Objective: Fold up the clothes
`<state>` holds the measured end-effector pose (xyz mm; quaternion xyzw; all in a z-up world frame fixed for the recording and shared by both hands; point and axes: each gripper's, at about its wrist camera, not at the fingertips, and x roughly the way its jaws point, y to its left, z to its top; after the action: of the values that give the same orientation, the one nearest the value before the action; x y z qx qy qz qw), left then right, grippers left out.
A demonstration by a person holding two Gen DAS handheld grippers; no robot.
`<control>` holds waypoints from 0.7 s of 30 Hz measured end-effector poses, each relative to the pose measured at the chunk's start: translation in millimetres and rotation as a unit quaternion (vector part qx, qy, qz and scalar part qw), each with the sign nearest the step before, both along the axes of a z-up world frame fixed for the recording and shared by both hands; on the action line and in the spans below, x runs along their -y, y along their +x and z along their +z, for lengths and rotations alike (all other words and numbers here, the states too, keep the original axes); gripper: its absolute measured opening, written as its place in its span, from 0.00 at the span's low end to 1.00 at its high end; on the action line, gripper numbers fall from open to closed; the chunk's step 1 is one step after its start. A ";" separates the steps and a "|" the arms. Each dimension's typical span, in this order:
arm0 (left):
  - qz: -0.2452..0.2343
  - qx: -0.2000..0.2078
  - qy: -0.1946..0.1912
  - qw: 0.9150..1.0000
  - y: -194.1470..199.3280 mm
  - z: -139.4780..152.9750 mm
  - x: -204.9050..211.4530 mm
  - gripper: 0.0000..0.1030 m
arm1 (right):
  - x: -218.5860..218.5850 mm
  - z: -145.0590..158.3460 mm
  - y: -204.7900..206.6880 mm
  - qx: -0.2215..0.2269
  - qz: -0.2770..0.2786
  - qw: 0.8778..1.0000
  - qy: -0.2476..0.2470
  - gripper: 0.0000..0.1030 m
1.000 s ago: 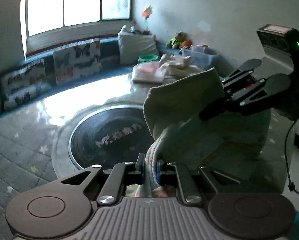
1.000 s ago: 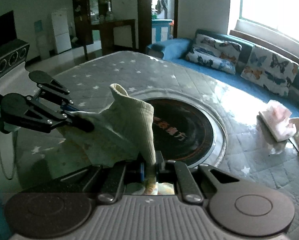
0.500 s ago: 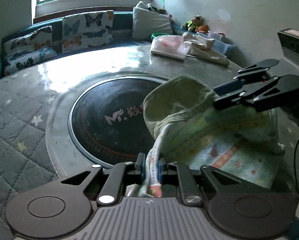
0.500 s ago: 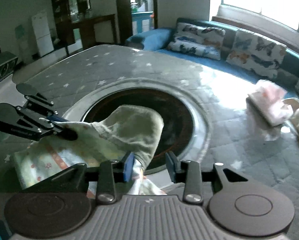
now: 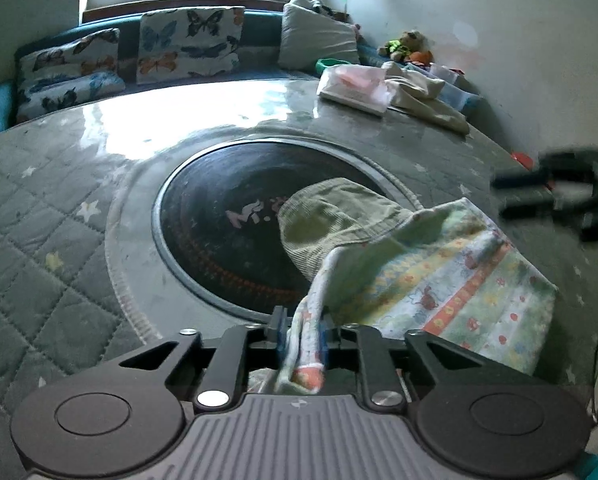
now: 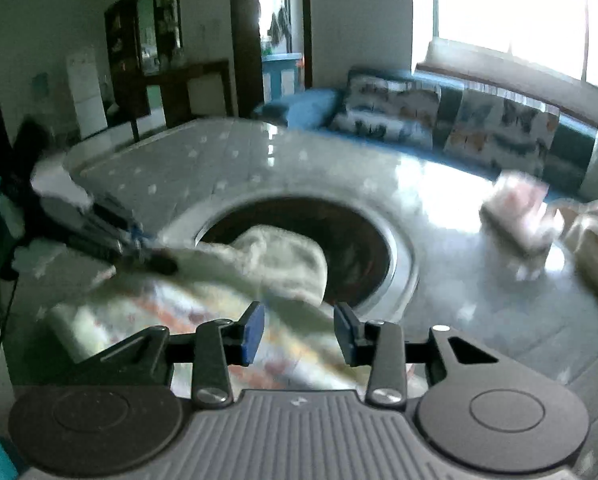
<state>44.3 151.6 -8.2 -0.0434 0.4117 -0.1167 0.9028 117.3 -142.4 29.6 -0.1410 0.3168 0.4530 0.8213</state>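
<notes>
A small child's garment (image 5: 431, 276) with a pastel print and a ribbed olive part (image 5: 331, 224) lies on the round table, partly over the dark centre disc (image 5: 227, 232). My left gripper (image 5: 302, 332) is shut on its near edge. In the right wrist view the garment (image 6: 283, 260) is blurred and lies in front of my right gripper (image 6: 300, 332), which is open and holds nothing. The left gripper (image 6: 139, 248) shows there at the left, pinching the cloth. The right gripper (image 5: 559, 196) is a blur at the right in the left wrist view.
A folded pink-white garment (image 5: 355, 88) and a beige heap of clothes (image 5: 423, 96) lie at the table's far side. A sofa with butterfly cushions (image 5: 187, 44) runs behind the table. The quilted table cover (image 5: 47, 248) spreads to the left.
My right gripper has opened, let go of the garment and pulled back to the right. The garment has come down onto the table. My left gripper stays shut on it.
</notes>
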 end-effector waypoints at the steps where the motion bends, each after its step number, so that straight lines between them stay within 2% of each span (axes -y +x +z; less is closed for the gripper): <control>1: 0.005 0.001 0.002 1.000 -0.5 0.7 -1.8 0.22 | -0.9 -8.0 3.9 -0.011 -0.008 1.000 -0.002 0.37; 4: 0.020 -0.002 0.004 1.000 -2.2 1.2 -9.7 0.25 | 0.5 -28.3 18.7 -0.037 -0.034 0.999 0.001 0.32; 8: 0.044 -0.009 0.014 0.999 -4.1 -3.6 -21.4 0.23 | 6.9 -48.6 31.4 -0.059 -0.062 0.996 0.001 0.30; 12: 0.065 -0.008 0.015 0.998 -5.2 -4.4 -28.4 0.25 | 10.2 -43.0 31.8 -0.046 -0.081 0.996 -0.001 0.29; 14: 0.073 0.003 0.030 0.997 -6.2 0.3 -24.9 0.25 | 10.1 -36.3 30.4 -0.035 -0.083 0.996 0.004 0.29; 19: 0.097 0.042 0.065 0.992 -5.9 14.1 -15.5 0.25 | -11.5 -30.5 27.9 -0.038 -0.055 0.998 0.021 0.28; 21: 0.108 0.041 0.061 0.991 -3.6 15.3 -17.0 0.22 | -23.1 -32.6 29.0 -0.041 -0.045 0.998 0.024 0.27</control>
<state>40.8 168.6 7.1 -0.0280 0.3732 0.0054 0.9273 146.4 -119.3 -3.0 -0.0884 0.3457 0.4283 0.8302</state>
